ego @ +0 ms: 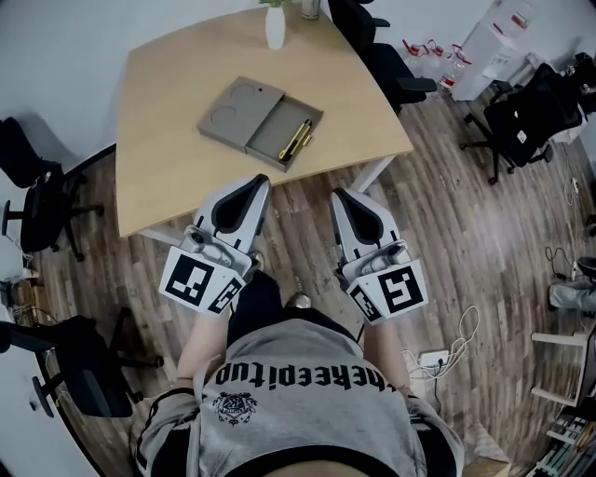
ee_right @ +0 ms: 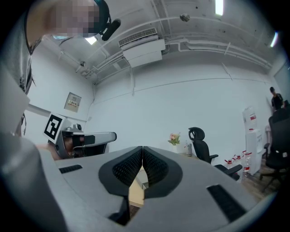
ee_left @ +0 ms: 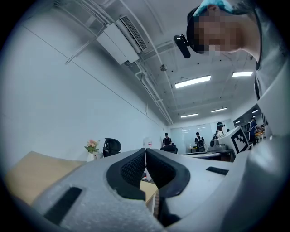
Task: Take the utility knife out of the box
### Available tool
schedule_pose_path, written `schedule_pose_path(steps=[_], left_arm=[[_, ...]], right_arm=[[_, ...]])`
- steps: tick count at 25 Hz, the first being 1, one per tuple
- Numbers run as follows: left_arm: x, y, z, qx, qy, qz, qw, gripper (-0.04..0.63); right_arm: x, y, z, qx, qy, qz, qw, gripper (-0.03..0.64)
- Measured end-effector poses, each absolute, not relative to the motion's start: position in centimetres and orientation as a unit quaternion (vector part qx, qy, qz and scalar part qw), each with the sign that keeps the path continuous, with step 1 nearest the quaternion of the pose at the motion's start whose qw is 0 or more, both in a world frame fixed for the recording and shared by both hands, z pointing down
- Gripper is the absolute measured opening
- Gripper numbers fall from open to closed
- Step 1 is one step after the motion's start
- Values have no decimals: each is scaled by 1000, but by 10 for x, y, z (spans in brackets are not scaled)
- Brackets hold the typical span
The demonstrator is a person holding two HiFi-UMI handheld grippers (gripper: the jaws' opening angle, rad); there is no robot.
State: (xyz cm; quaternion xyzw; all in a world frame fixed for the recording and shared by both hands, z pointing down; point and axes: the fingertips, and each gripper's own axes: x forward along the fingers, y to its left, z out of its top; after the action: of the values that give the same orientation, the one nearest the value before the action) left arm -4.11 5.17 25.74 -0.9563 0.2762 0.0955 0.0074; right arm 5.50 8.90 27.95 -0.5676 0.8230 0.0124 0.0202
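The left tongs [ego: 253,186] were pressed together on nothing, short of the desk [ego: 168,168]. The utility knife [ego: 297,140] lay exposed in the open box [ego: 265,130], seemingly ready for lifting. The right tongs [ego: 343,197] were likewise together, empty.

— What sort of place?
— Office, open-plan by the look: pale wooden tabletop [ego: 168,140] with black swivel chairs [ego: 37,200] near it, wood-plank floor [ego: 466,242], power strip [ego: 433,359] with trailing cables
— Anything overhead?
— Ceiling air-conditioning unit [ee_left: 120,43], exposed pipes [ee_left: 149,86], long strip lights [ee_left: 192,82]
— And further back?
— People [ee_left: 198,138] standing among more desks [ee_left: 206,155], plus a small vase of flowers [ego: 275,26] at the tabletop's far edge
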Motion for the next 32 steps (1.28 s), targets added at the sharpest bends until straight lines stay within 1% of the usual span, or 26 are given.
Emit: schedule_pose_path(steps=[11,32], left_arm=[[-27,-7,251,-969,230,92,4,18],[-21,-100,251,-988,122,92,-7,18]], right_arm=[[64,37,273,-604,797,10,21,6],[55,-39,275,-684,729,13,13,6]])
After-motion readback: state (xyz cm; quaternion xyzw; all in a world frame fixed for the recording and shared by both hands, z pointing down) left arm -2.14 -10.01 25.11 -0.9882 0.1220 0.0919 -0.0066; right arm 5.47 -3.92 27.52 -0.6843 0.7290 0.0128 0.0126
